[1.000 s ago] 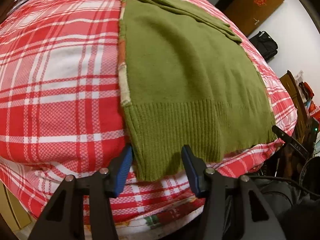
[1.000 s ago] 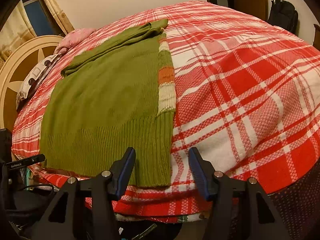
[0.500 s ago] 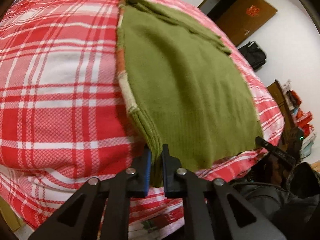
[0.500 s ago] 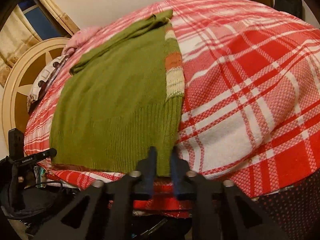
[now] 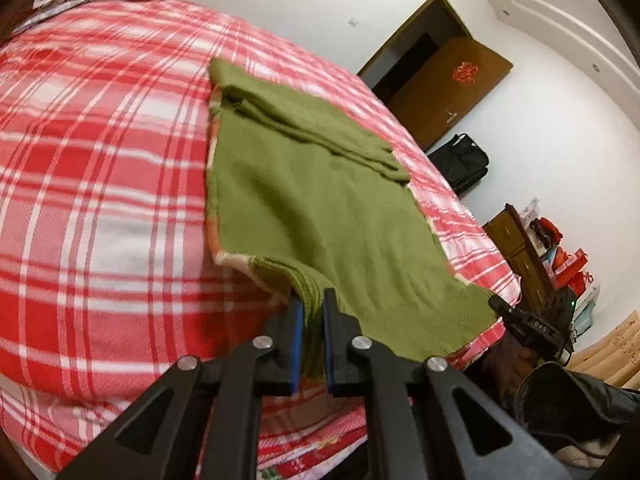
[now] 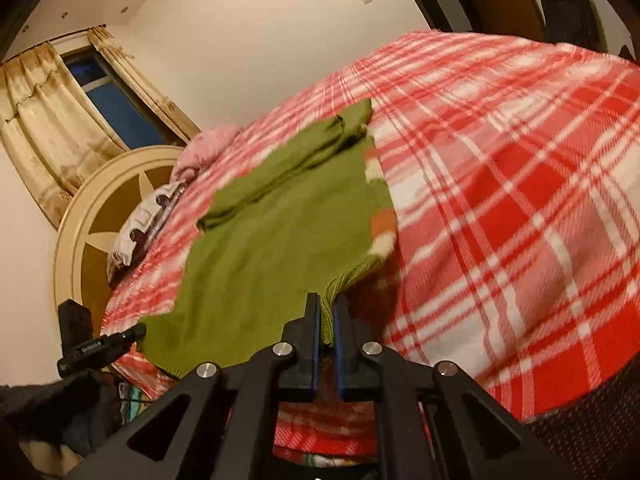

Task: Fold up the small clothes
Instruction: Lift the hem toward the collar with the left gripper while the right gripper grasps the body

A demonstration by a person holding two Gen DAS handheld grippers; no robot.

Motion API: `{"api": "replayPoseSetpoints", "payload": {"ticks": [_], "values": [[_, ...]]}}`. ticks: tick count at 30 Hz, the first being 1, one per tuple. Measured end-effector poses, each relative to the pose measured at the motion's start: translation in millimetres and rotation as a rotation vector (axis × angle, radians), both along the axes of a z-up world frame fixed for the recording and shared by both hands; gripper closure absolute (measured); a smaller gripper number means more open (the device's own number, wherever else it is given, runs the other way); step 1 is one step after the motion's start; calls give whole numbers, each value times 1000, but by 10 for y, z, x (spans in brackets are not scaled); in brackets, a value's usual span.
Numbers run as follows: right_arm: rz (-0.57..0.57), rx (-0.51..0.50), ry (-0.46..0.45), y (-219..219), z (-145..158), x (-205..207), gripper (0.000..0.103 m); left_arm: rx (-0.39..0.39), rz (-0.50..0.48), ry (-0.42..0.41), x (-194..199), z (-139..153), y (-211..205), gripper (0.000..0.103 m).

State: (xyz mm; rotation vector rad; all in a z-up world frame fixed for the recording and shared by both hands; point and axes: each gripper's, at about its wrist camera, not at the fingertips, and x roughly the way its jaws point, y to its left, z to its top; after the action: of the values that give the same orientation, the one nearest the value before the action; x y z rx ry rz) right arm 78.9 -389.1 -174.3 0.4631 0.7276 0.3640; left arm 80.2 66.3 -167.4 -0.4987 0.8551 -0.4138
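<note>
Here the green knit sweater [image 5: 320,208] lies on the plaid bed [image 5: 100,160] with its long axis running straight away from both grippers, the left gripper [image 5: 313,312] and right gripper [image 6: 327,314] each with fingers pinching a near hem corner, folded sleeves at the far end.

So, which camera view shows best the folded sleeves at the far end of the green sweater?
The left wrist view: the folded sleeves lie sharp there, layers and edges distinct on the green sweater. In the right wrist view the sleeves are blurred and smaller, so only their outline is clear.
</note>
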Motion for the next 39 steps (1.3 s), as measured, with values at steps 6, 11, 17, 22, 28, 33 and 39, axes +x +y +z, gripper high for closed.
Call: {"api": "replayPoseSetpoints", "payload": {"ticks": [6, 11, 17, 22, 28, 33, 39], "values": [[5, -9, -82, 21, 353, 204, 98, -1, -5, -98, 171, 278, 19, 94], [-2, 0, -124, 70, 567, 482, 98, -21, 13, -137, 377, 402, 84, 94], [-17, 0, -153, 84, 769, 869, 98, -64, 45, -168, 703, 554, 251, 94], [-21, 5, -166, 108, 931, 1215, 98, -60, 59, -199, 982, 646, 304, 94], [-23, -12, -177, 175, 1079, 1597, 98, -77, 66, -212, 1275, 684, 368, 94], [-31, -33, -184, 229, 1209, 1937, 102, -79, 60, -212, 1553, 721, 373, 95], [32, -108, -128, 309, 1144, 2212, 102, -85, 56, -172, 1776, 562, 361, 95]]}}
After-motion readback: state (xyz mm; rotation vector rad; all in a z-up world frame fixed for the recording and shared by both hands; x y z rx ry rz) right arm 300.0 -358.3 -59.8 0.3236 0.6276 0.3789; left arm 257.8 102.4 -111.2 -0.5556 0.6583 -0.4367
